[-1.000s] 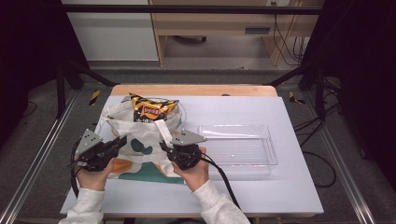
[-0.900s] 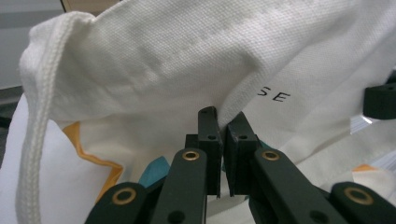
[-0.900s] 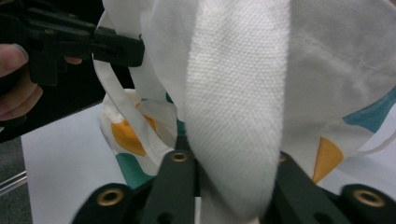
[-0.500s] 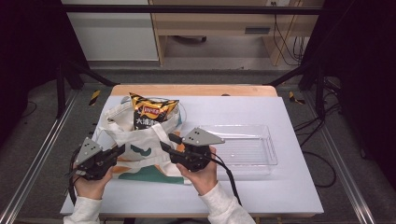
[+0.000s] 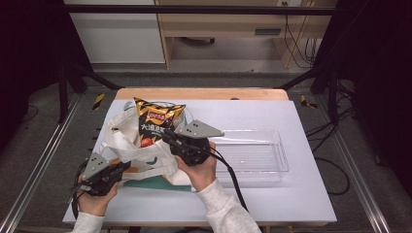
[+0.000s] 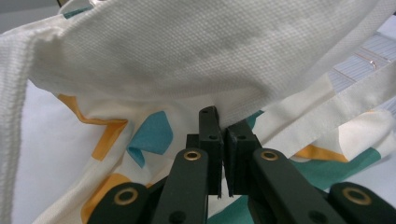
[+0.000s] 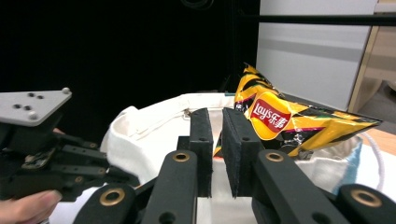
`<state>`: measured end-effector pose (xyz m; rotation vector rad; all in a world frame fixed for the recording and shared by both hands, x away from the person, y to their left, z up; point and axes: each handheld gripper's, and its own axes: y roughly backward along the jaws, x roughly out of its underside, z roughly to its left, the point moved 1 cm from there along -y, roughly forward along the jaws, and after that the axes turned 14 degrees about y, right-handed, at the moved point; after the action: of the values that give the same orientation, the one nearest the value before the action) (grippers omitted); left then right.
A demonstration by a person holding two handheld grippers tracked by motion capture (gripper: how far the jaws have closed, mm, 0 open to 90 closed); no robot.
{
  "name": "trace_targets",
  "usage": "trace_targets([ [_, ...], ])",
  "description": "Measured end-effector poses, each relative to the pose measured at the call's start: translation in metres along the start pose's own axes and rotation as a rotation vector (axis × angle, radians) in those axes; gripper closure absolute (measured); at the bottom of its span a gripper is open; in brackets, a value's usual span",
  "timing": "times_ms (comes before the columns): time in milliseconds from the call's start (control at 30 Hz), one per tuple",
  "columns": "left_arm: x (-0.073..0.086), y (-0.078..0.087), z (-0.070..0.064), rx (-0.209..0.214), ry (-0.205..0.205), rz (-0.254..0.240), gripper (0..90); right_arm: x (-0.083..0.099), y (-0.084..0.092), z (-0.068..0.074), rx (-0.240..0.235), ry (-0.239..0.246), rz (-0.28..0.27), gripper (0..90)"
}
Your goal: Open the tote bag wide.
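Left gripper point(image 5: 122, 167), nearest the person at the table's near left, jaws clamped on the rim of the cream canvas tote bag with teal and orange patches point(image 5: 127, 145); cloth pinched between the pads in the left gripper view. Right gripper point(image 5: 167, 137) sits above the bag mouth; its jaws have just been closing and are almost shut, with no cloth visibly pinched between them. Yellow-and-black crinkly chip packet point(image 5: 156, 121) stands upright in the bag just beyond those tips, long axis vertical, so the right hand is nearer. Clear plastic tray point(image 5: 272, 160) lies to the right.
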<state>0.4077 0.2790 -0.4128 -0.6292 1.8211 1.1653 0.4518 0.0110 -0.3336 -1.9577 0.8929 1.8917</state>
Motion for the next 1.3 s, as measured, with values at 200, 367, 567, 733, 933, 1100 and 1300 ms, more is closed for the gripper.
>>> trace_targets([
  [200,0.002,-0.002,-0.001,0.003,-0.006,0.008,86.4,0.004,-0.019,0.003,-0.005,0.008,0.054,86.2],
  [367,-0.004,0.005,-0.003,-0.003,0.019,-0.031,74.6,0.012,-0.023,0.002,0.001,0.012,0.096,90.0],
  [567,-0.023,0.034,-0.006,0.024,0.038,-0.153,70.4,0.014,-0.022,-0.005,0.018,-0.007,0.113,90.0],
  [733,-0.035,0.048,0.001,0.033,0.078,-0.218,72.0,0.022,-0.022,-0.002,0.001,-0.016,0.136,90.0],
  [933,-0.04,0.037,0.005,0.029,0.088,-0.193,77.3,0.036,-0.02,0.006,-0.013,0.005,0.164,90.0],
  [1100,-0.042,0.024,0.004,0.023,0.073,-0.164,80.2,0.047,-0.016,0.012,-0.029,-0.005,0.167,90.0],
  [1300,-0.035,0.01,0.006,0.01,0.053,-0.104,81.8,0.064,-0.017,0.02,-0.049,-0.018,0.178,90.0],
])
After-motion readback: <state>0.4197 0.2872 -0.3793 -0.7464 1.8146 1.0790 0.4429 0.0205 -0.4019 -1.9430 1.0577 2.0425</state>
